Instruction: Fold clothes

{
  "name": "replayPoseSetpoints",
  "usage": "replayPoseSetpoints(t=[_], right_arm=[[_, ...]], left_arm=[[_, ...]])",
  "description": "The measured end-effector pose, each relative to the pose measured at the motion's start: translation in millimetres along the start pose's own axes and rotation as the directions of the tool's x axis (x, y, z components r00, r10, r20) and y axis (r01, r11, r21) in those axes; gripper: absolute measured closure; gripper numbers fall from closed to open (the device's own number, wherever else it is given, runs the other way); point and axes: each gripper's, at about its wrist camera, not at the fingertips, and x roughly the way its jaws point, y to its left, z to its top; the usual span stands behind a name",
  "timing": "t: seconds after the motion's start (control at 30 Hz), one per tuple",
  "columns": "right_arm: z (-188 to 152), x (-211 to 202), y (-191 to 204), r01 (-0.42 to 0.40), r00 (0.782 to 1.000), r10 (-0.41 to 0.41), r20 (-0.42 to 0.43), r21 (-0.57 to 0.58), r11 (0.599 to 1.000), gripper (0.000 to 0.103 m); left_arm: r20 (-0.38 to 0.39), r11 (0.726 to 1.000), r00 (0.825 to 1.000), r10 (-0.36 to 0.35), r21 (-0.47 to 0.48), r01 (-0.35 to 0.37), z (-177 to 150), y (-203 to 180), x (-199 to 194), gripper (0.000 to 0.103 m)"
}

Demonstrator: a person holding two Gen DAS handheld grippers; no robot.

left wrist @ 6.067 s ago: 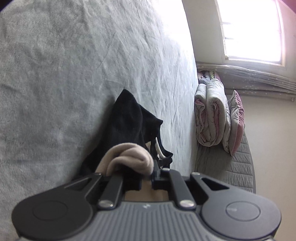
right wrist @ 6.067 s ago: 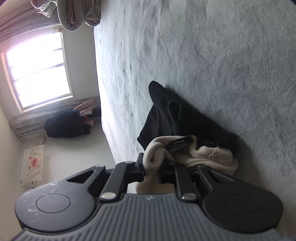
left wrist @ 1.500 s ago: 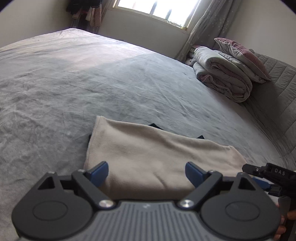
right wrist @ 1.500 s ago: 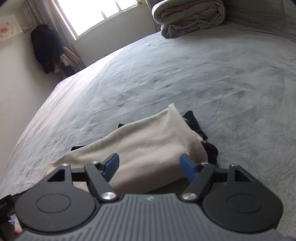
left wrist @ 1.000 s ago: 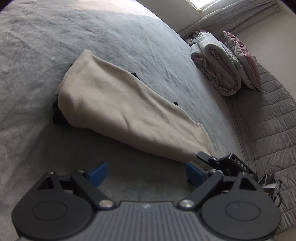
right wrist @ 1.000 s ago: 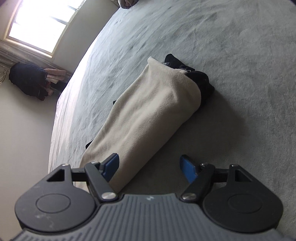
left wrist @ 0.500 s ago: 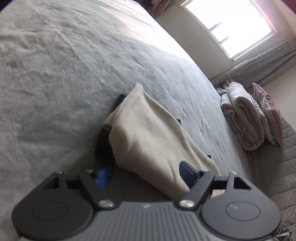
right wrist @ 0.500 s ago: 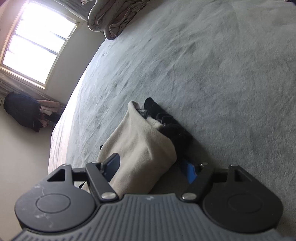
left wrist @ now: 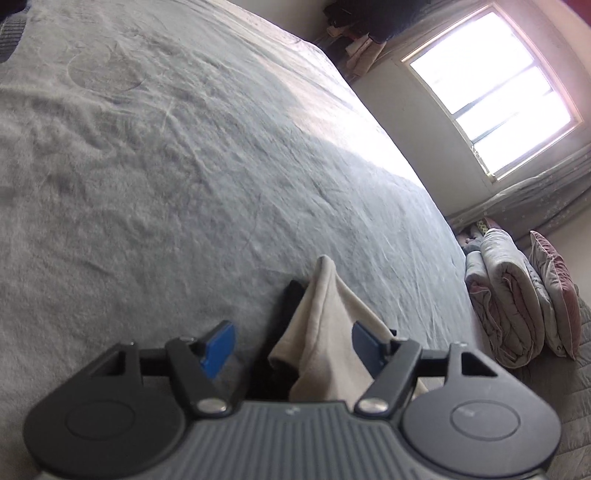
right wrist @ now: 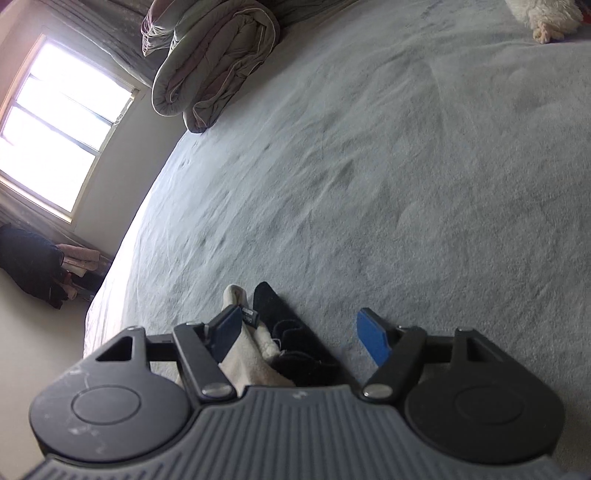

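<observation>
A folded bundle lies on the grey bed cover (left wrist: 184,184): a beige garment (left wrist: 321,332) wrapped over a black garment (left wrist: 291,299). My left gripper (left wrist: 291,347) stands open around one end of it. The cloth brushes the right blue pad, and the left pad is clear of it. In the right wrist view the other end shows, with the beige garment (right wrist: 251,354) beside the black garment (right wrist: 291,339). My right gripper (right wrist: 300,336) is open around it, its left pad against the beige cloth and its right pad over bare cover (right wrist: 406,184).
A rolled quilt (left wrist: 506,314) and a pink pillow (left wrist: 554,295) lie at the bed's far side under a bright window (left wrist: 491,88). The quilt (right wrist: 210,66) also shows in the right wrist view. Dark clothes (right wrist: 29,269) hang by the wall. A white fluffy thing (right wrist: 543,14) lies at the top right.
Both grippers have swung in from beside the bundle to its two ends, so each end now sits between open jaws. The left jaws have narrowed a little.
</observation>
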Motion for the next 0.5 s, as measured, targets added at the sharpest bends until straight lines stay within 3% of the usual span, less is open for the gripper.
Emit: replayPoseSetpoints(t=[0.2,0.33,0.5], right_arm=[[-3,-8,0,-0.006,1.0,0.007,0.012,-0.012,1.0,0.03],[-4,-14,11,-0.02,0.999,0.024,0.046,-0.087,0.996,0.03],[-7,-10,26,-0.031,0.997,0.044,0.07,-0.185,0.982,0.03]], left_arm=[[-0.037,0.998,0.999,0.005,0.056,-0.003,6,-7,3,0.021],[-0.072,0.99,0.997,0.02,0.144,-0.01,6,-12,12,0.019],[-0.08,0.982,0.997,0.023,0.189,-0.007,6,-8,15,0.019]])
